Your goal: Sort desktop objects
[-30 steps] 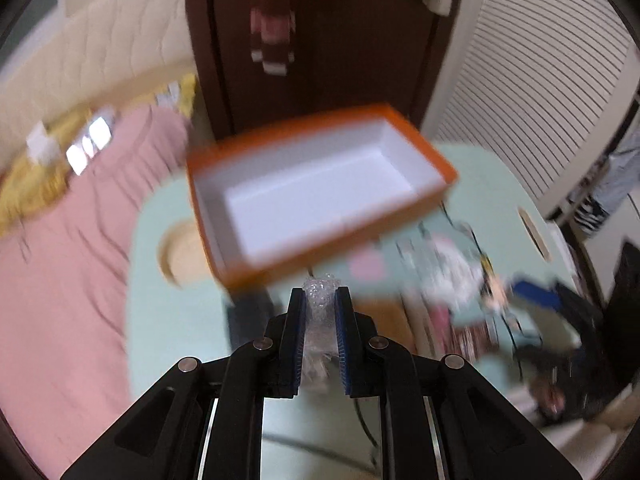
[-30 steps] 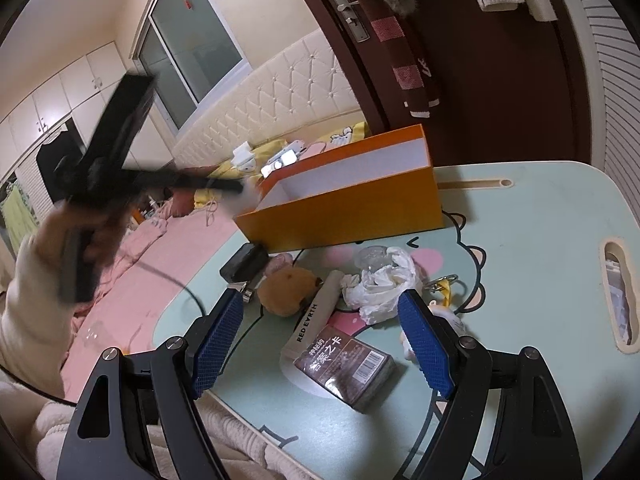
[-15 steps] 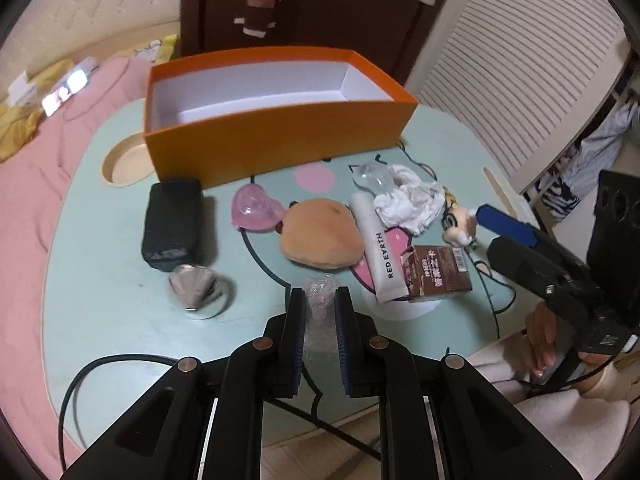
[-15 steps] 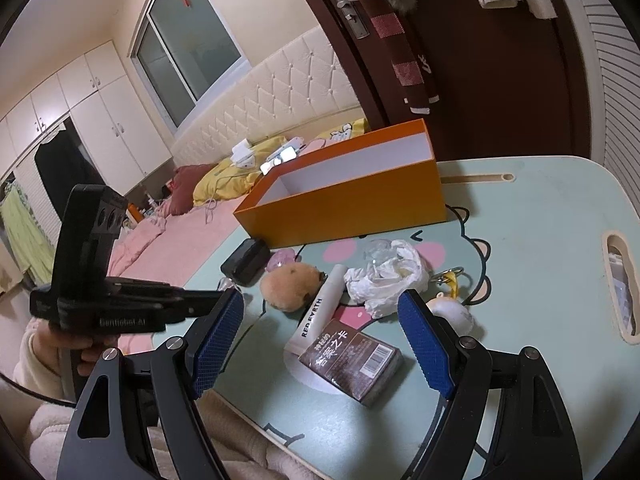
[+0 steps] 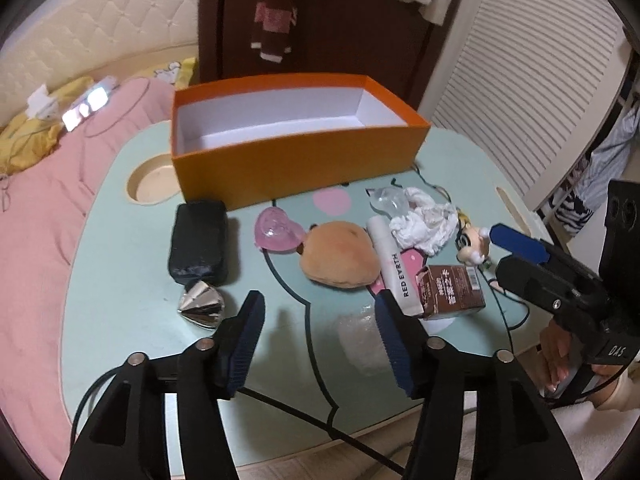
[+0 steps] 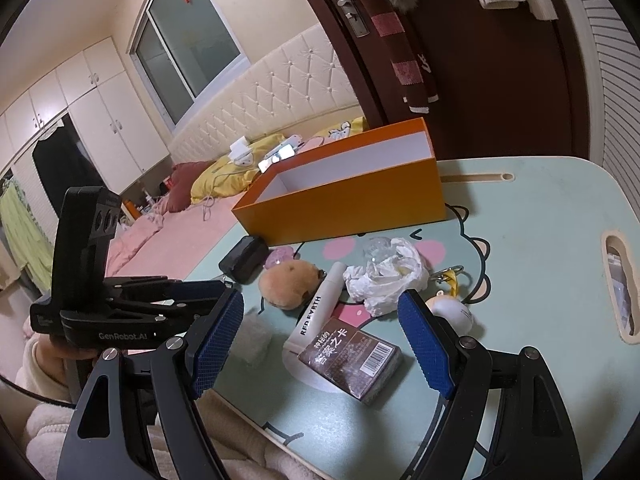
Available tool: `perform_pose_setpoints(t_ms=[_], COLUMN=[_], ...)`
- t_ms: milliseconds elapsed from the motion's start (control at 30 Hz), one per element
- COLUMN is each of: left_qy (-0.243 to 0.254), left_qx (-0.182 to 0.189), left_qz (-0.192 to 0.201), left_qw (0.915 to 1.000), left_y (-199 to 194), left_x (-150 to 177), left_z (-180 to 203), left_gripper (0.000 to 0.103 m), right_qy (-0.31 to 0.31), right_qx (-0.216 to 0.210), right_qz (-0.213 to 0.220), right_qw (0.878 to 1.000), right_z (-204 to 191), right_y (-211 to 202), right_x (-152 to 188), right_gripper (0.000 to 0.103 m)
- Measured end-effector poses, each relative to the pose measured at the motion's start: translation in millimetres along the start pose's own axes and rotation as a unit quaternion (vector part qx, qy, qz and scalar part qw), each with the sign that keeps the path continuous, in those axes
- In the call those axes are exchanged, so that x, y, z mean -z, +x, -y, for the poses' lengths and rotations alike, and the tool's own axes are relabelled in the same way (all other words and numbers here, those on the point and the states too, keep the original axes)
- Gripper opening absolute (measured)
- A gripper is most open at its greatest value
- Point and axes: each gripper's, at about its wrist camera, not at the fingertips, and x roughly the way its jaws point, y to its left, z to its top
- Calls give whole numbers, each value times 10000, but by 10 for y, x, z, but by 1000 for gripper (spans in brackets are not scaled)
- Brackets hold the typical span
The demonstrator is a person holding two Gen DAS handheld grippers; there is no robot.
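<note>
The left tongs (image 5: 318, 334) now stand wide apart with nothing between them. Half a second ago they were pinched on a scrap of clear bubble wrap (image 5: 358, 338); that scrap now lies flat on the table (image 5: 120, 264), just inside the right-hand finger of the left tongs and touching nothing else. So the wrap has been let go on the near part of the table, not in the orange box (image 5: 296, 160), which sits well beyond the tongs and shows only its white inside in both views.

The right tongs (image 6: 320, 344) are also spread open and empty, hovering above the brown carton (image 6: 352, 356) and the white tube (image 6: 320, 312) marked RED EARTH.

Ahead of the left tongs the rest remains loose on the table: a black pouch (image 5: 198, 242) and a silver foil cone (image 5: 202, 304) off to their left, a pink heart-shaped case (image 5: 278, 232) and a tan plush (image 5: 340, 254) straight ahead, crumpled white tissue (image 5: 424, 222) and a small figurine keychain (image 5: 474, 242) further right.

For the sorting, this means both tongs are free, and every item in view, the wrap included, lies outside the box.
</note>
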Motion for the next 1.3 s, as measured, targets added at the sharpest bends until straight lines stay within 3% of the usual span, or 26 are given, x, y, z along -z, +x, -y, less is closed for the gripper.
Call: perform_pose_setpoints(t_ms=[200, 300, 433, 467, 533, 567, 633, 800, 1133, 1200, 1300], left_qy=[-231, -552, -537, -365, -139, -106, -181, -232, -333, -353, -377], left_qx=[280, 190, -662, -1136, -1455, -1410, -963, -1100, -1371, -1423, -1436], left_qz=[629, 1022, 1126, 1061, 816, 759, 661, 461, 59, -16, 94], left_qw=[9974, 9930, 9900, 9872, 9859, 9870, 9930, 9926, 9900, 9892, 9889], left_y=[-468, -845, -1298, -1380, -1376, -1331, -1117, -719, 77, 232, 277], left_x=[-128, -193, -261, -259, -209, -155, 11, 185, 534, 603, 640], left_z=[-235, -484, -687, -692, -682, -676, -634, -535, -336, -298, -290], left_gripper=[68, 76, 76, 81, 86, 87, 87, 88, 88, 103, 103], right_qy=[-168, -254, -360, -387, -440, -467, -520, -652, -622, -654, -642], right_qx=[114, 209, 461, 567, 780, 886, 1097, 1623, 2269, 2309, 2336], right_qz=[185, 276, 287, 227, 106, 46, -75, -376, -1232, -1239, -1257], right_qw=[9996, 9991, 9979, 9974, 9959, 9950, 9926, 9839, 9641, 9629, 9620], right_z=[-71, -106, -143, -145, -149, -151, -156, -166, -11, -9, 14], right_y=[-93, -143, -197, -195, -191, -189, -185, -175, 59, 68, 77], right_x=[-7, -14, -20, 1, 43, 64, 106, 210, 388, 397, 408], right_gripper=[80, 80, 80, 80, 80, 80, 80, 80, 80, 80, 83])
